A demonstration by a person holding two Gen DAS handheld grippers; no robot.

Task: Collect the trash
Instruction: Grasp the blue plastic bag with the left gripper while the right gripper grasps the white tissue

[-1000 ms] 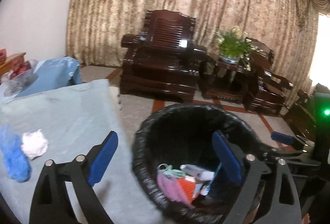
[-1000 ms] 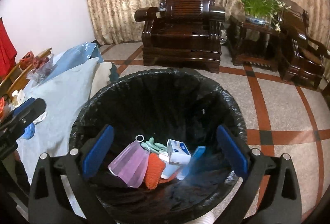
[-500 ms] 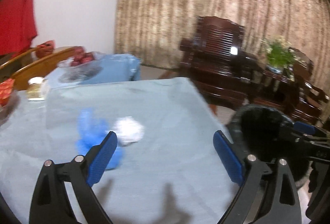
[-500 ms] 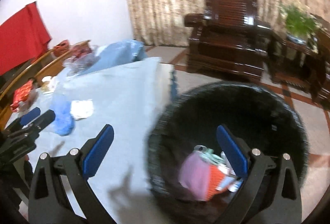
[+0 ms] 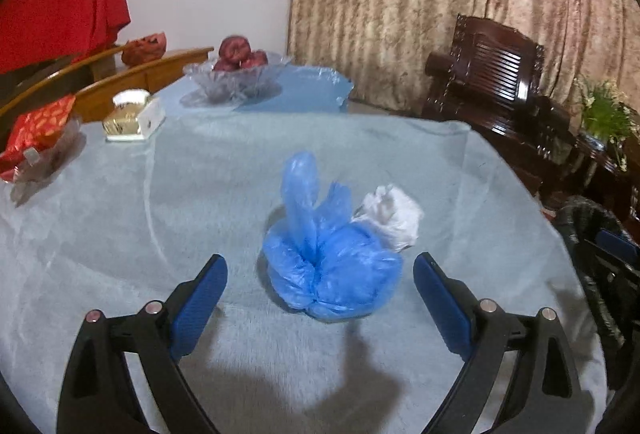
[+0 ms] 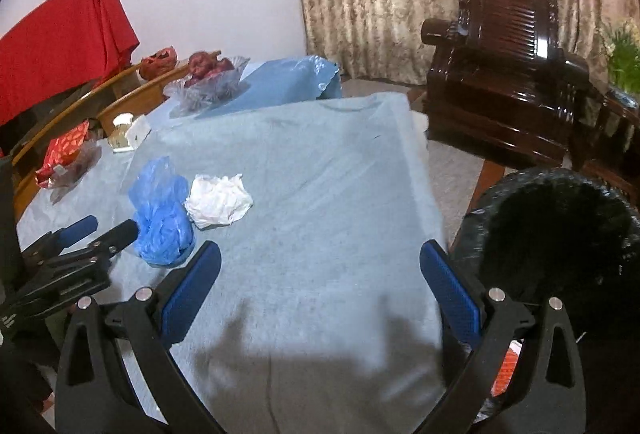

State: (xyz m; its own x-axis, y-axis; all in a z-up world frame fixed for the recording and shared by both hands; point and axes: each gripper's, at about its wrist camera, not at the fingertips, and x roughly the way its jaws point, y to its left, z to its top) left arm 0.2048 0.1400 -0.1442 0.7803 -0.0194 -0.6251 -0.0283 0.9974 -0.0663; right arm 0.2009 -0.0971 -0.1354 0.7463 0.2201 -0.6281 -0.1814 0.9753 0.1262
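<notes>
A crumpled blue plastic bag (image 5: 328,258) lies on the light blue tablecloth (image 5: 160,218), with a crumpled white tissue (image 5: 390,212) touching its far right side. My left gripper (image 5: 320,294) is open and empty, its jaws either side of the blue bag just in front of it. In the right wrist view the blue bag (image 6: 162,218) and the tissue (image 6: 218,200) lie at the left, with the left gripper (image 6: 108,230) beside the bag. My right gripper (image 6: 320,284) is open and empty over the cloth. The black-lined trash bin (image 6: 560,234) stands off the table's right edge.
A glass bowl of dark red fruit (image 5: 236,72), a small white and gold box (image 5: 134,116) and a red packet (image 5: 36,132) sit at the table's far left. A dark wooden armchair (image 6: 500,74) and a plant (image 5: 604,112) stand beyond the table.
Both grippers have swung left from above the trash bin to over the table. The left gripper has closed in on the blue bag, which now sits between its open jaws.
</notes>
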